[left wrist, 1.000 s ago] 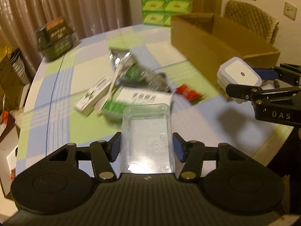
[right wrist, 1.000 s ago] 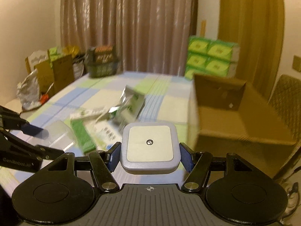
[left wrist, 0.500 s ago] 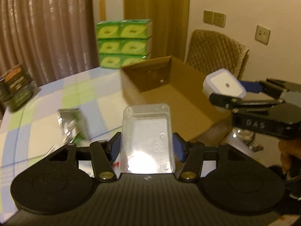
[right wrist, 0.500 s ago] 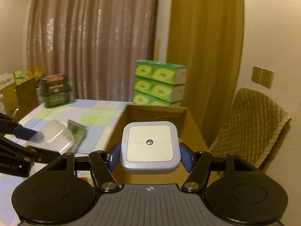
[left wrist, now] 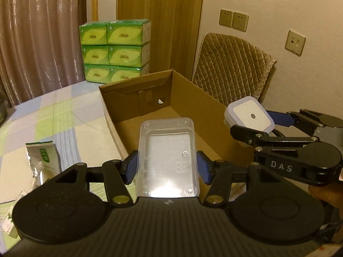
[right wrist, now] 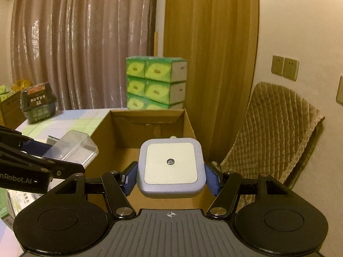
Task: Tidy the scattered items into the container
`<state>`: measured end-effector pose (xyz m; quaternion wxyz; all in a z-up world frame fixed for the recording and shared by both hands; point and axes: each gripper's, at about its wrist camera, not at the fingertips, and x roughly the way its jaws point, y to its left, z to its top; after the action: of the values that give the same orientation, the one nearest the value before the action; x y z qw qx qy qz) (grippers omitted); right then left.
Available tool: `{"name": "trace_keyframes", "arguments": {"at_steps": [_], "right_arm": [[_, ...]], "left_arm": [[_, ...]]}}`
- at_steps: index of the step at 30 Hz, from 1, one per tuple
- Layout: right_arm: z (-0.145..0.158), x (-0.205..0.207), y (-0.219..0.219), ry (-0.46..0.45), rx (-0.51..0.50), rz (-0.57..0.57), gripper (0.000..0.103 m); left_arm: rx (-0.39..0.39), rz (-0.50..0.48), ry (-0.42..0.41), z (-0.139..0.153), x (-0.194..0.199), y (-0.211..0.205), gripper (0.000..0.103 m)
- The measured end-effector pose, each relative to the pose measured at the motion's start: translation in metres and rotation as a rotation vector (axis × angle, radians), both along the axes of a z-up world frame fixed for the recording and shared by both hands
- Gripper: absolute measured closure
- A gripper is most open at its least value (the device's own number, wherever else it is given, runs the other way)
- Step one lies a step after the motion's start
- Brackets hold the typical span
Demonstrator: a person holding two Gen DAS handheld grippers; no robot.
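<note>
My left gripper [left wrist: 167, 167] is shut on a clear plastic box [left wrist: 168, 156] and holds it over the near end of the open cardboard box [left wrist: 188, 98]. My right gripper [right wrist: 170, 177] is shut on a white square night light [right wrist: 170, 163], held above the cardboard box's [right wrist: 120, 135] near right side. The night light [left wrist: 249, 116] and right gripper [left wrist: 253, 124] show at the right in the left wrist view. The clear box [right wrist: 72, 147] and left gripper [right wrist: 49, 156] show at the left in the right wrist view. The carton's visible floor is bare.
A foil packet [left wrist: 44, 156] and paper boxes [right wrist: 15, 205] lie on the checked tablecloth [left wrist: 64, 111] left of the carton. Stacked green tissue boxes [left wrist: 114, 49] stand behind it. A quilted chair [right wrist: 276, 128] stands to the right. A dark basket [right wrist: 38, 102] sits far left.
Both grippers have swung from the scattered items on the table toward the cardboard box and now hold their objects over it, closer than half a second ago.
</note>
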<state>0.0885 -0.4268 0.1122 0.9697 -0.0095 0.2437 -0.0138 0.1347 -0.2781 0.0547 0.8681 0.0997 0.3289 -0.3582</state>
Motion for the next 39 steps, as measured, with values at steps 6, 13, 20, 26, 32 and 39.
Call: {"name": "trace_keyframes", "arguments": {"at_steps": [6,13,20,26,32,39], "right_arm": [[-0.009,0.005,-0.005,0.021,0.009,-0.006,0.041],[-0.014,0.008,-0.003,0.038,0.029,0.003,0.041],[-0.012,0.01,0.004,0.037,0.045,0.036,0.008],[-0.001,-0.001,0.009,-0.005,0.059,0.047,0.007],[0.008,-0.022,0.027,-0.033,0.086,0.074,0.007],[0.013,-0.053,0.071,-0.053,0.099,0.182,0.007]], "left_arm": [[-0.037,0.006,0.047,-0.011,0.009,-0.002,0.042],[-0.035,0.05,0.037,-0.008,0.006,0.02,0.042],[-0.045,0.086,0.04,-0.003,-0.001,0.043,0.042],[-0.041,0.122,0.034,-0.003,-0.013,0.068,0.04],[-0.017,0.199,0.025,-0.009,-0.031,0.113,0.035],[0.052,0.341,0.042,-0.026,-0.051,0.185,0.031]]}}
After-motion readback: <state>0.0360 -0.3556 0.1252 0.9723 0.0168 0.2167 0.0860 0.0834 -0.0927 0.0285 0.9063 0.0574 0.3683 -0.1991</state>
